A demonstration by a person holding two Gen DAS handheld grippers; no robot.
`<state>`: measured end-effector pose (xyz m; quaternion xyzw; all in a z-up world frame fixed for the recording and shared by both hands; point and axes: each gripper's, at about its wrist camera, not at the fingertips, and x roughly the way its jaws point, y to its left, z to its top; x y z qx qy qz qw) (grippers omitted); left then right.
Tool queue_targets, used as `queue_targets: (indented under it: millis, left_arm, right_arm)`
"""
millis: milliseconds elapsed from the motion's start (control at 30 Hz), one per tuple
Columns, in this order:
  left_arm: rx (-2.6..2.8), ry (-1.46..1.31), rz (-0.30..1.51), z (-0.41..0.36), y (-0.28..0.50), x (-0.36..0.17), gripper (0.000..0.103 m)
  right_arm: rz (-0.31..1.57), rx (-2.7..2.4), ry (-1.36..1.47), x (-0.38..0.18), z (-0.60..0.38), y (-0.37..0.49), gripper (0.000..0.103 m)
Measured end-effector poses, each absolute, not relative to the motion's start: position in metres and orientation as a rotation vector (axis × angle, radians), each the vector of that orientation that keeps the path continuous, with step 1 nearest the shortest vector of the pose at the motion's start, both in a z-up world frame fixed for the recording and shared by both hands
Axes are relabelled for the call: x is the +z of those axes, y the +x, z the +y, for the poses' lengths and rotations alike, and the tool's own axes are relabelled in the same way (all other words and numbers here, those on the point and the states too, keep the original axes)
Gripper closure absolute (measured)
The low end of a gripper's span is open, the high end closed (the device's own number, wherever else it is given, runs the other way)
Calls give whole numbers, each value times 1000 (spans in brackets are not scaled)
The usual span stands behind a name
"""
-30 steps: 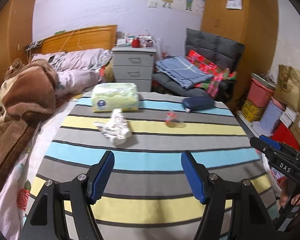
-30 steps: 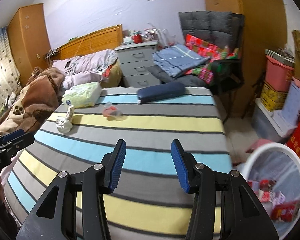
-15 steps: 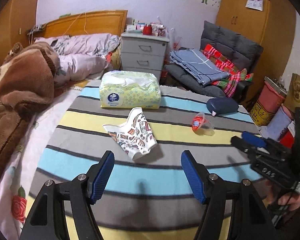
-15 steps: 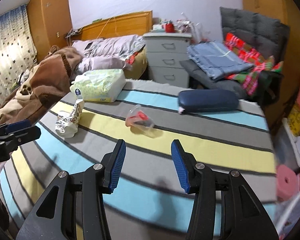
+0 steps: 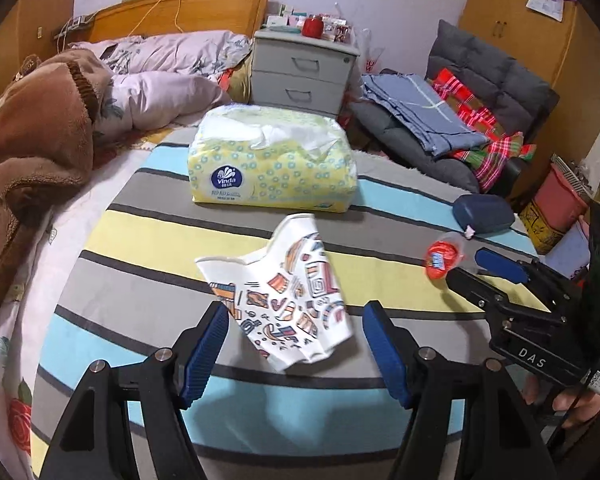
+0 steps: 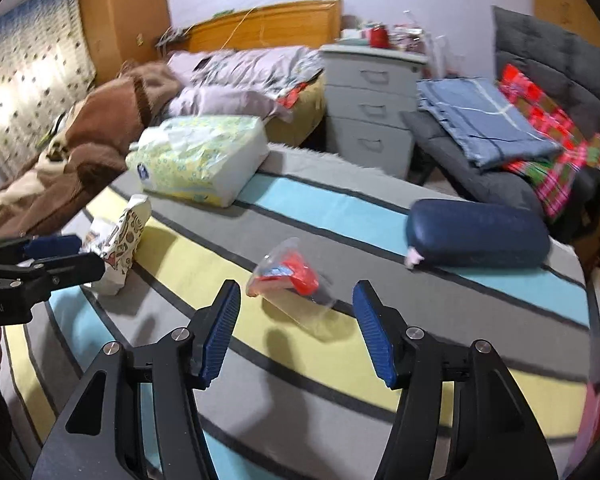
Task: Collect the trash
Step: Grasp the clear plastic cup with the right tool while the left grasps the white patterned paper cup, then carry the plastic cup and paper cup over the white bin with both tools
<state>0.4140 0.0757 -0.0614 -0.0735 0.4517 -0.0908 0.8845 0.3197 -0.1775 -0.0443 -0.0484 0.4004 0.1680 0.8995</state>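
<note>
Wrapper (image 5: pixel 284 296), cup (image 6: pixel 290 276): seemingly two trash pieces.

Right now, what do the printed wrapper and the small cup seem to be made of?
Wrapper: probably thin paper or coated paper, matte white with colourful print; it holds sharp creases. Cup: likely thin clear plastic, glossy; the stripes show through it, with red packaging inside.
</note>
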Motion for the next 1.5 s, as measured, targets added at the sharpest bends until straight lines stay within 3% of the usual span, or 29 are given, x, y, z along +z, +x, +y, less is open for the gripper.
queue_targets:
  millis: [467, 533, 600, 767, 833, 1000, 1500]
  left_arm:
    - [-195, -146, 943, 82, 428, -64, 34]
    - [-198, -135, 947, 78, 432, -65, 34]
    - [-195, -133, 958, 77, 437, -68, 34]
    - [-186, -147, 953, 77, 442, -72, 34]
    - [-175, -152, 957, 79, 443, -73, 45]
    - [-181, -152, 941, 78, 441, -71, 49]
    - [-240, -90, 845, 49, 390, -36, 51]
  right_arm:
    - [905, 439, -132, -54, -168, 331, 43]
    - [910, 446, -133, -55, -166, 332, 44]
    - [906, 451, -142, -55, -163, 332, 52]
    - [902, 456, -167, -55, -159, 333, 52]
    - [901, 453, -171, -55, -158, 333, 52]
    - [899, 449, -153, -55, -159, 333, 52]
    - [842, 394, -55, -33, -178, 305, 52]
